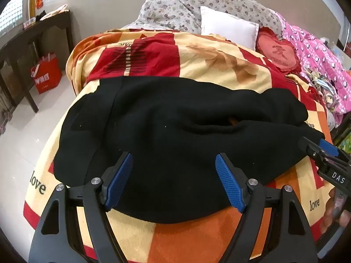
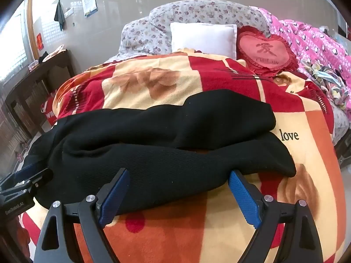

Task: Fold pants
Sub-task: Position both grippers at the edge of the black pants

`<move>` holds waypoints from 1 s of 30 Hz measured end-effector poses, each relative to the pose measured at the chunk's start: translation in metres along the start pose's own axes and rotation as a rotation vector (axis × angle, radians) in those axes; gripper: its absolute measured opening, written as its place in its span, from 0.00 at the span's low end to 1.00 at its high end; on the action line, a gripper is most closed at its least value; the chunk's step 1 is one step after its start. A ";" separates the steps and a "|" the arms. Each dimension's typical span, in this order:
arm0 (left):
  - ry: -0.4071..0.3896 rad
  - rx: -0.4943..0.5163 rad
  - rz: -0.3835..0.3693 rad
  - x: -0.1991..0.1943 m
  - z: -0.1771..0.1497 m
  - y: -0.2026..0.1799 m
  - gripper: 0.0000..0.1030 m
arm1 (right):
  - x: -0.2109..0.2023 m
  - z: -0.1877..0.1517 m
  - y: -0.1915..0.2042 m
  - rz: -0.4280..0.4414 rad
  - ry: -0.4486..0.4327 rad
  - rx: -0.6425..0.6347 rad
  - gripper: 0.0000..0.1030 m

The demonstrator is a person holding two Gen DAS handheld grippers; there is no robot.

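Observation:
Black pants (image 1: 175, 135) lie across the patterned blanket (image 1: 197, 236), the two legs stacked side by side and running to the right (image 2: 175, 144). My left gripper (image 1: 174, 156) is open, its blue pads over the near edge of the pants by the waist end, holding nothing. My right gripper (image 2: 177, 173) is open over the near edge of the front leg. In the left wrist view the right gripper (image 1: 322, 151) shows at the right edge beside the leg end. In the right wrist view the left gripper (image 2: 24, 179) shows at the left edge.
A white pillow (image 2: 204, 37), a red heart cushion (image 2: 265, 52), a floral quilt (image 2: 193, 15) and a pink quilt (image 2: 313, 41) lie at the bed's far end. A dark wooden table (image 1: 28, 43) and a red bag (image 1: 46, 74) stand on the floor at left.

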State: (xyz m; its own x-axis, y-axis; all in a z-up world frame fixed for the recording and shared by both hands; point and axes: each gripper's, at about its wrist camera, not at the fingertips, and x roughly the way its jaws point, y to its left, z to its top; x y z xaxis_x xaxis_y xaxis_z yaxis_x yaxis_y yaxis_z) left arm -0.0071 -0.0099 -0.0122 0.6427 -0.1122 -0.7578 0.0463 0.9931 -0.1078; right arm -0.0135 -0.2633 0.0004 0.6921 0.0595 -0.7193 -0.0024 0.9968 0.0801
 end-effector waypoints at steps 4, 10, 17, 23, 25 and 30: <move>0.004 -0.005 0.004 0.000 -0.001 0.002 0.76 | 0.001 -0.001 -0.001 -0.003 0.003 0.000 0.87; 0.016 -0.018 0.004 0.003 -0.002 0.006 0.76 | 0.006 0.000 0.001 -0.001 0.003 0.004 0.87; 0.017 -0.021 0.018 0.006 -0.004 0.009 0.76 | 0.005 -0.002 -0.001 0.001 0.004 0.004 0.87; 0.018 -0.010 0.033 0.008 -0.004 0.010 0.76 | 0.010 0.000 0.001 -0.001 0.009 0.002 0.87; 0.015 -0.006 0.039 0.008 -0.005 0.009 0.76 | 0.011 0.000 0.001 0.000 0.011 0.002 0.87; 0.001 0.007 0.051 0.007 -0.006 0.008 0.76 | 0.011 0.000 -0.001 0.010 0.032 0.018 0.87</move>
State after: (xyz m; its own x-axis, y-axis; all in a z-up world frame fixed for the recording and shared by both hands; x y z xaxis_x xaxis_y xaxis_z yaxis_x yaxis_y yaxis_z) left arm -0.0070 -0.0027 -0.0226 0.6436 -0.0618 -0.7629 0.0190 0.9977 -0.0649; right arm -0.0061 -0.2632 -0.0079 0.6690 0.0719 -0.7398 0.0033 0.9950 0.0997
